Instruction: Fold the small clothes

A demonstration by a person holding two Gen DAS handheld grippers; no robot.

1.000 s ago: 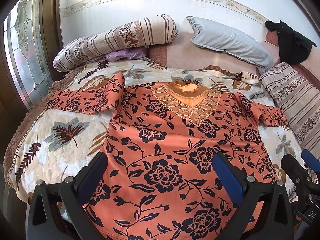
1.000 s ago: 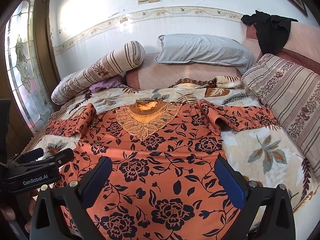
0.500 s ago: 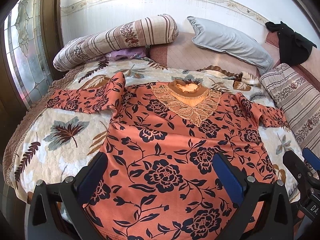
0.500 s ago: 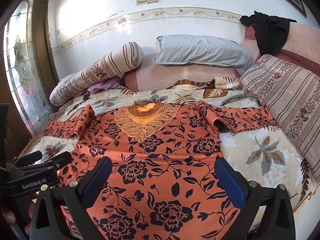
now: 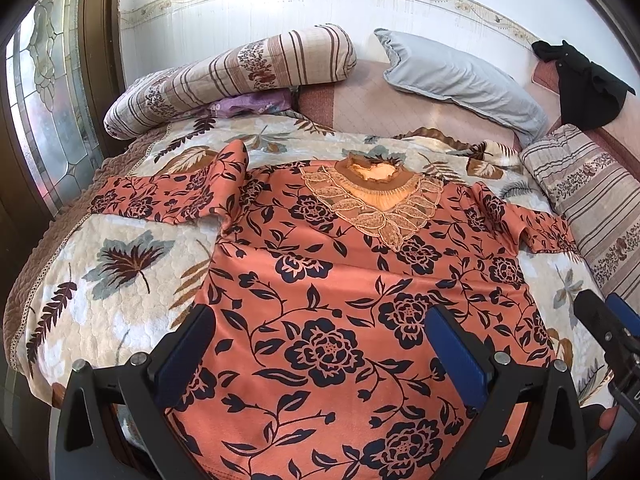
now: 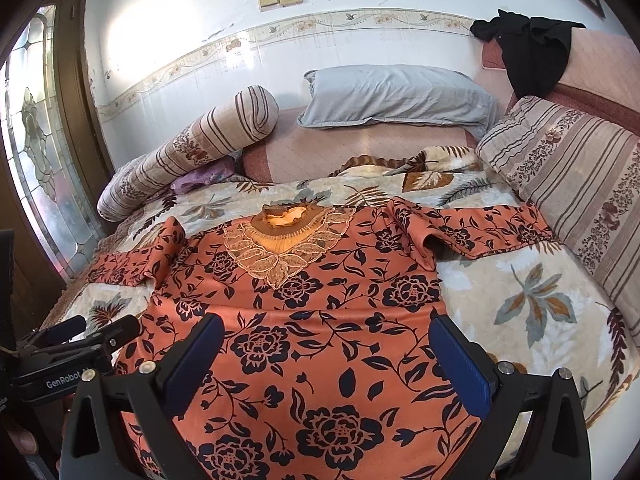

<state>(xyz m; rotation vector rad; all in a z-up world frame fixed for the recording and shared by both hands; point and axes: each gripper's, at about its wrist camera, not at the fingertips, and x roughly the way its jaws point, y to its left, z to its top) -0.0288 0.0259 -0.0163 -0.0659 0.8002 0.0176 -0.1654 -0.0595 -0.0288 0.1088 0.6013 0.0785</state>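
Orange blouse with black flower print point(image 5: 340, 300) lies flat on leaf-pattern quilt point(image 5: 120, 280). Left gripper point(image 5: 320, 344) and right gripper point(image 6: 326, 354) hover above near hem, fingers wide, holding nothing.

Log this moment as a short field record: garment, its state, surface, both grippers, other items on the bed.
garment: orange floral top with lace neckline
state: spread flat, unfolded, both sleeves out sideways
surface: leaf-print quilt
left gripper: open, over the hem, holding nothing
right gripper: open, over the hem, holding nothing
other items: striped bolster, grey pillow, black garment
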